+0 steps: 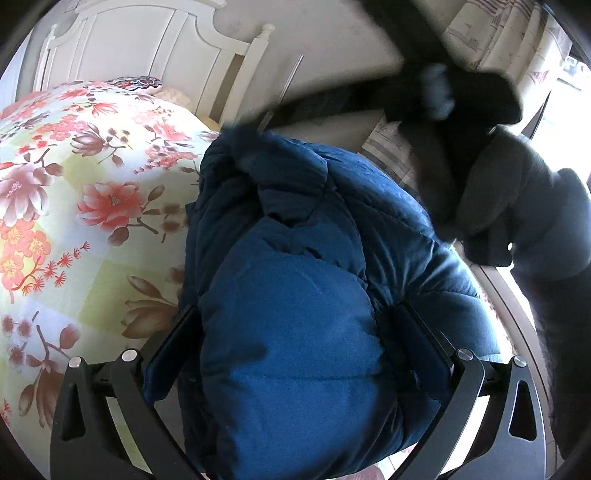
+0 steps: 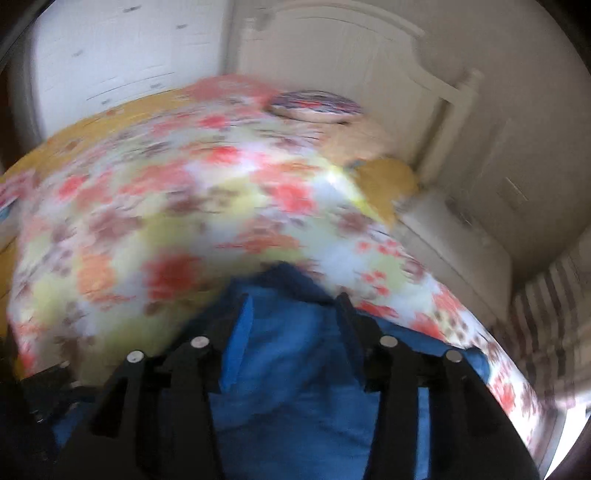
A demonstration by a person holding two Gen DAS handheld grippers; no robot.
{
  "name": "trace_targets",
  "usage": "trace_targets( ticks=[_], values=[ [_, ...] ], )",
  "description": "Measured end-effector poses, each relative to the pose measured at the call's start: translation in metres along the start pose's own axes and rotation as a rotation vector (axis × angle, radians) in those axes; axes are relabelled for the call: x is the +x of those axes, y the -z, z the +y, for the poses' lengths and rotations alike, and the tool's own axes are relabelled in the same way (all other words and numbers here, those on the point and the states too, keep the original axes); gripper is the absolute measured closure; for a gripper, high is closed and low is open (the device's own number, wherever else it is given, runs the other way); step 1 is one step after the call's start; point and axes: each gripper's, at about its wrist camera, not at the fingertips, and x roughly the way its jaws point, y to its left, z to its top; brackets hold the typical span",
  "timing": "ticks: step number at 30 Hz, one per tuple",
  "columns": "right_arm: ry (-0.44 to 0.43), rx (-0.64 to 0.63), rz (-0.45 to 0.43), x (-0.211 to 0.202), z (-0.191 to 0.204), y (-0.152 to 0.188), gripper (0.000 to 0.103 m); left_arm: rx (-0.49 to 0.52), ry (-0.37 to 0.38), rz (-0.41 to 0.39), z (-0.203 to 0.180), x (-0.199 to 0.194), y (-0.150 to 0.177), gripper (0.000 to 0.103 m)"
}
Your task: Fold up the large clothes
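Observation:
A puffy blue jacket lies bunched on a floral quilt in the left wrist view. My left gripper is shut on a thick padded fold of it, with both pads pressed into the sides. In that view my right gripper is a dark blur in the air, above and behind the jacket. The right wrist view is blurred. There the right gripper stands open over the blue jacket. Its fingers are apart and not pressing on the fabric.
The bed has a white headboard and a patterned pillow at its far end. A person's dark sleeve fills the right side by the bed edge. Striped curtains hang behind. A white wardrobe stands beyond the bed.

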Motion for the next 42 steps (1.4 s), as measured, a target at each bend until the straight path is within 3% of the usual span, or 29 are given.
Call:
trace_targets(
  ticks=[2,3,5,8,13,15,16,18,22,28,31,33,35,39,42],
  values=[
    [-0.002,-0.097,0.087,0.021,0.026,0.005,0.055,0.001,-0.007,-0.005,0.000,-0.001,0.001,0.004],
    [0.002,-0.145,0.161,0.042,0.038,0.013,0.050,-0.005,-0.016,0.001,0.001,0.000,0.001,0.004],
    [0.062,-0.211,0.180,0.059,0.050,0.021,0.047,-0.006,-0.012,0.003,0.001,0.000,0.001,0.004],
    [0.054,-0.194,0.166,0.061,0.052,0.023,0.047,0.009,-0.019,0.002,-0.002,-0.001,0.001,0.004],
    [0.017,-0.062,-0.015,0.019,0.039,0.029,0.048,-0.006,0.002,-0.007,0.002,-0.005,0.001,0.004],
    [-0.011,0.049,-0.120,-0.017,0.026,0.042,0.040,-0.016,0.015,-0.012,0.004,-0.008,0.002,0.004],
    [-0.034,0.115,-0.174,-0.037,0.020,0.055,0.029,-0.025,0.021,-0.011,0.006,-0.010,0.003,0.004],
    [-0.065,0.217,-0.241,-0.068,0.009,0.077,0.018,-0.050,0.008,-0.029,0.006,-0.018,0.005,0.004],
    [-0.092,0.438,-0.342,-0.119,0.007,0.160,0.016,-0.063,-0.121,-0.102,-0.009,-0.049,0.018,0.004],
    [0.086,0.672,-0.393,-0.158,0.051,0.253,0.011,0.085,-0.301,-0.165,-0.070,-0.101,0.025,0.004],
    [0.198,0.692,-0.338,-0.160,0.090,0.266,0.010,0.135,-0.331,-0.181,-0.094,-0.124,0.027,0.004],
    [0.269,0.683,-0.338,-0.169,0.112,0.271,0.004,0.155,-0.342,-0.200,-0.108,-0.143,0.033,0.004],
    [0.315,0.661,-0.365,-0.182,0.132,0.274,0.004,0.185,-0.331,-0.225,-0.120,-0.163,0.040,0.004],
    [0.404,0.676,-0.422,-0.216,0.155,0.280,0.003,0.258,-0.411,-0.258,-0.143,-0.188,0.046,0.004],
    [0.399,0.679,-0.468,-0.243,0.163,0.283,0.003,0.291,-0.398,-0.288,-0.155,-0.211,0.049,0.004]
  ],
)
